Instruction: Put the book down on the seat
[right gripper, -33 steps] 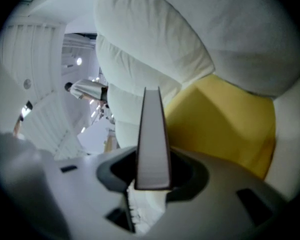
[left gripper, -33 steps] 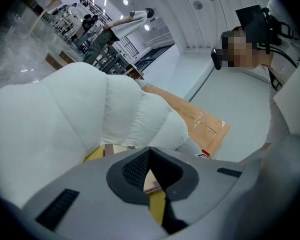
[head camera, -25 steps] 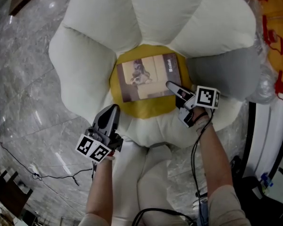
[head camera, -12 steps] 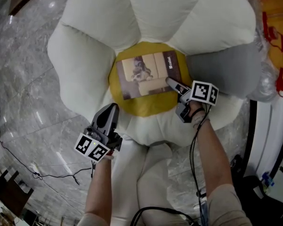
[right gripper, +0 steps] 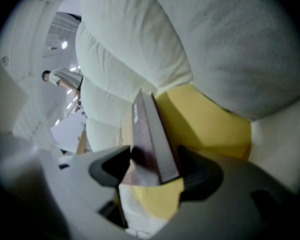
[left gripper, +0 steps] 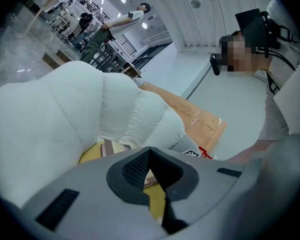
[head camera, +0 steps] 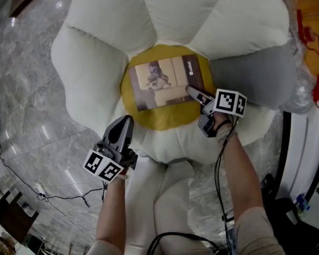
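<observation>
The book (head camera: 167,81), brown with a pale picture on its cover, lies flat on the yellow middle (head camera: 165,118) of a white flower-shaped seat (head camera: 95,73). My right gripper (head camera: 192,92) is at the book's near right corner. In the right gripper view the book (right gripper: 150,129) stands edge-on between the jaws of the right gripper (right gripper: 157,171), which are spread wide with a gap beside its edge. My left gripper (head camera: 126,122) hovers at the seat's front left edge, closed to a point and empty. In the left gripper view the left gripper (left gripper: 152,184) points at the book (left gripper: 112,146).
A grey cushion petal (head camera: 252,78) lies just right of the right gripper. Orange plastic-wrapped things (head camera: 313,31) stand at the far right. A cable (head camera: 42,195) runs over the marble floor at the left. Other people (left gripper: 115,29) stand far behind the seat.
The book and the right gripper have shifted a little farther onto the yellow middle, and the book lies flatter. The left gripper has stayed where it was.
</observation>
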`<control>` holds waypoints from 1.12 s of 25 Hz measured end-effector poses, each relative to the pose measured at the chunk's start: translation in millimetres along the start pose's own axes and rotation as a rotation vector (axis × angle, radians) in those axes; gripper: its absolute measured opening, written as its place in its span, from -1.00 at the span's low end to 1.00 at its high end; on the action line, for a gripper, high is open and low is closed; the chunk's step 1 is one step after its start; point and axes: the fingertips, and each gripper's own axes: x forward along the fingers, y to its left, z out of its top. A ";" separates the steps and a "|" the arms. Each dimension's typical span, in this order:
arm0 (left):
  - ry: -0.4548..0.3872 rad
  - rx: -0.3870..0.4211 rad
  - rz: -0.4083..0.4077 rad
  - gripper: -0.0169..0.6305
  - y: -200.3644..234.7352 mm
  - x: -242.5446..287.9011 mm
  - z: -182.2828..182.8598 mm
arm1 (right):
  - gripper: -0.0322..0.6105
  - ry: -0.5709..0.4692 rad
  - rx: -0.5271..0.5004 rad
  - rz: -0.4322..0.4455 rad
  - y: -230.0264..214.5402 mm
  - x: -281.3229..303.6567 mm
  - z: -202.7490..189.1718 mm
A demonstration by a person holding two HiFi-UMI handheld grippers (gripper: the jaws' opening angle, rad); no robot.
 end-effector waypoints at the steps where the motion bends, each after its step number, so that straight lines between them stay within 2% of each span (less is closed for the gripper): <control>1: 0.000 0.000 0.000 -0.88 -0.2 0.8 0.0 | 0.00 0.001 -0.002 0.000 -0.4 0.0 -0.3; 16: -0.003 0.004 -0.012 -0.88 -17.3 8.3 -1.7 | 0.00 0.012 -0.009 -0.033 -15.7 -16.7 -5.4; 28: -0.023 0.007 -0.016 -0.88 -44.8 4.7 9.0 | 0.00 -0.012 -0.032 0.005 4.6 -45.1 0.7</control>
